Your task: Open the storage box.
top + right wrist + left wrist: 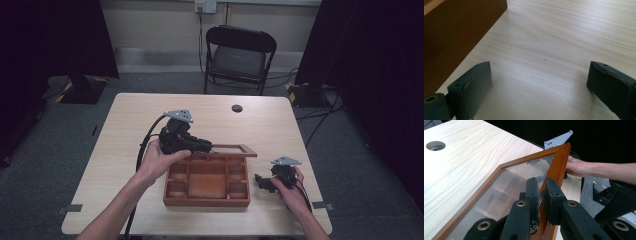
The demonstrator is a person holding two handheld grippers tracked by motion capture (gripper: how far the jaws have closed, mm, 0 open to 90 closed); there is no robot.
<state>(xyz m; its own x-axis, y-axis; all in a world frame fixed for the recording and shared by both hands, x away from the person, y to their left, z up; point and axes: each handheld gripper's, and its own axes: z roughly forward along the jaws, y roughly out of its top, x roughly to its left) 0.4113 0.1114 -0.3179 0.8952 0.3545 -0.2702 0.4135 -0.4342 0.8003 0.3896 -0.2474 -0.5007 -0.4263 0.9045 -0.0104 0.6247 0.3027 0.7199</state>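
A brown wooden box (pixel 207 201) with several compartments sits on the near middle of the table. Its glass lid (pixel 235 149), framed in wood, is tilted up at the far side. My left gripper (pixel 207 146) is shut on the lid's frame; in the left gripper view the jaws (pixel 542 183) pinch the frame edge (pixel 559 162) with the glass pane to their left. My right gripper (pixel 261 181) rests low beside the box's right side, open. In the right gripper view its jaws (pixel 539 75) stand wide apart over bare table, with the box wall (pixel 456 32) at the left.
The light wooden table (pixel 150 115) has a round cable hole (pixel 237 108) near its far edge. A black folding chair (pixel 240 55) stands beyond it. The other hand (pixel 579 166) and its gripper's grey plate (pixel 557 140) show behind the lid.
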